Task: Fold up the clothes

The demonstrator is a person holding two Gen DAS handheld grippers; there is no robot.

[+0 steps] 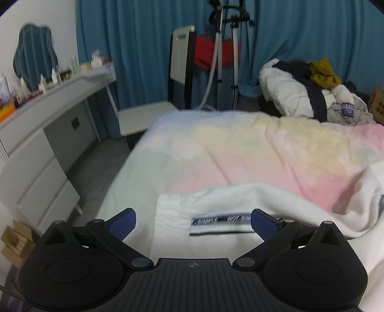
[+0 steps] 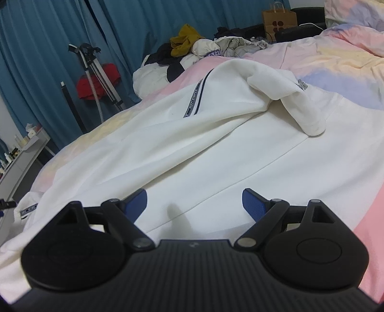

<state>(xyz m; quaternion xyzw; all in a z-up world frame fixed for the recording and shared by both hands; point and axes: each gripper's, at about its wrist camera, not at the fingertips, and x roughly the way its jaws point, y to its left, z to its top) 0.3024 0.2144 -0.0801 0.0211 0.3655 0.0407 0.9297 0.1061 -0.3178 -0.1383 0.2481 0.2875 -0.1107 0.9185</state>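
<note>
Both jaws gape wide: left gripper (image 1: 193,219) at the white fleece garment's (image 2: 216,148) striped hem (image 1: 216,224), right gripper (image 2: 194,202) mid-body.

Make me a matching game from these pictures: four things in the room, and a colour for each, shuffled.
Things:
1. curtains
2. sweatshirt
3. bag
4. cloth behind the tripod

Colours:
A. red
B. white
C. blue
D. brown

Pairs: 1-C, 2-B, 3-D, 4-A
</note>
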